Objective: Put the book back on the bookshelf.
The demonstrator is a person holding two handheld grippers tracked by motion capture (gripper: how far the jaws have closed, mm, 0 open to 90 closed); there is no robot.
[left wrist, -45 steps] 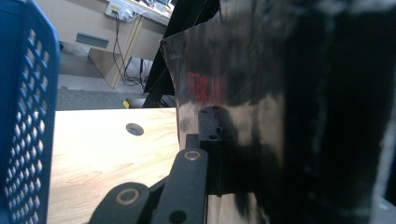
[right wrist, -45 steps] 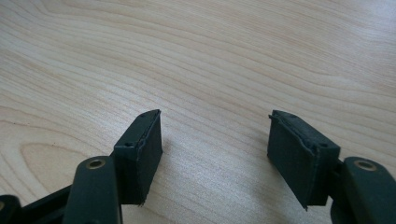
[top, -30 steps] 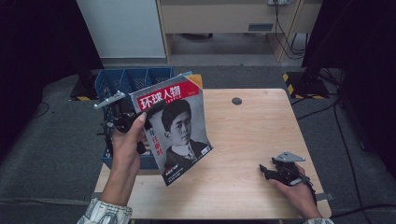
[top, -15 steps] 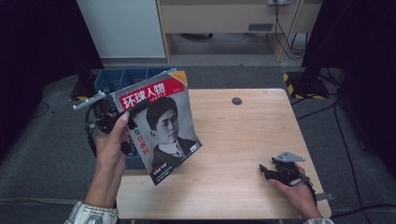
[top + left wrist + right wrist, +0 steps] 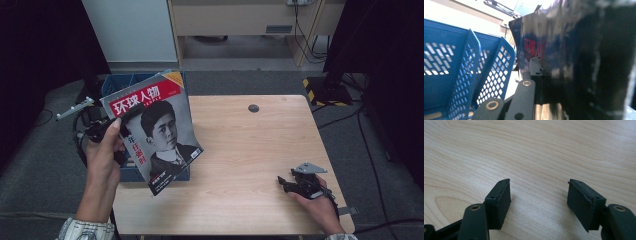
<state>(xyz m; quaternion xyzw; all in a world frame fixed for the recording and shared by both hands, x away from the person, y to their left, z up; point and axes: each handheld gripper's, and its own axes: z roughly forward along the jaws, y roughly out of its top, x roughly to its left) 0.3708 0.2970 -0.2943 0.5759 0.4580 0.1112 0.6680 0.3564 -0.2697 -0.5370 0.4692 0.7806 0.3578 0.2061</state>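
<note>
Magazine (image 5: 155,130) swung farther left since a second ago, clamped in left gripper (image 5: 107,127) above blue crates (image 5: 116,82) beside bench (image 5: 250,165), likely bound there; right gripper (image 5: 295,184) resting wide, empty

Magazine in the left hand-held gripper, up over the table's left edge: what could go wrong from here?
1. The glossy red-titled portrait magazine is pinched by the left hand-held gripper near one edge only, and hangs tilted; it might slip or sag.
2. It hangs above the blue perforated plastic basket, so its lower corner could catch a divider if lowered.
3. The right hand-held gripper rests open on the light wooden table, too far away to steady the magazine.
</note>
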